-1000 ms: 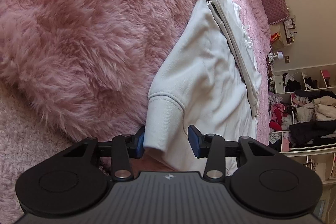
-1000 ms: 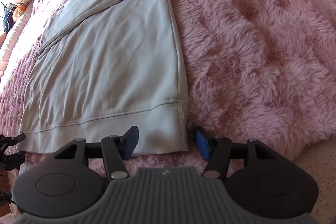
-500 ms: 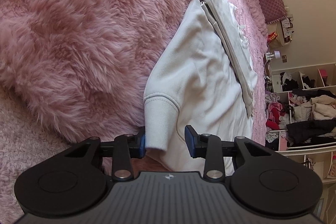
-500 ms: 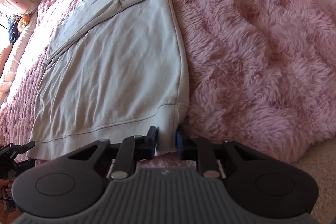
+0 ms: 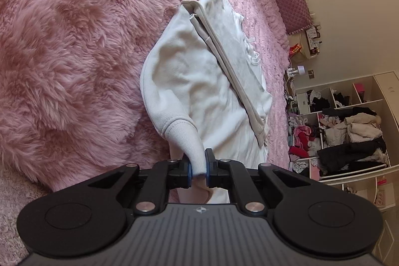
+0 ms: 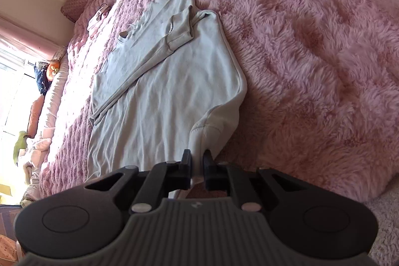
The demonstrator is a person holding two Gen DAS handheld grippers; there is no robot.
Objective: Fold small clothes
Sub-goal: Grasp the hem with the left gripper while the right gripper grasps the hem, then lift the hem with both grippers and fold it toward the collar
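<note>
A: Left gripper, bottom centre of its view. Jaws have just been closing; now pinched tight on the ribbed hem corner of the cream sweatshirt, which is pulled up into a cone off the bed.

B: Right gripper, same story. Jaws just closed down, clamped on the opposite hem corner; cloth peaks up between them. Only a thin strip of fabric shows in the gap.

A: Outward from the fingers: sweatshirt body runs up the middle of both frames, lying on the fluffy pink blanket. Collar end sits toward the upper centre.

B: One sleeve is already laid diagonally across the chest, cuff near the upper centre of the right view. The left view shows a long folded band down the garment's right edge.

A: So, by my reading: sleeves tucked in, both bottom corners gripped. Remaining: carry the hem up toward the collar, lay it flat, probably one more fold.

B: Agreed. Cluttered shelves at far right, not involved.
</note>
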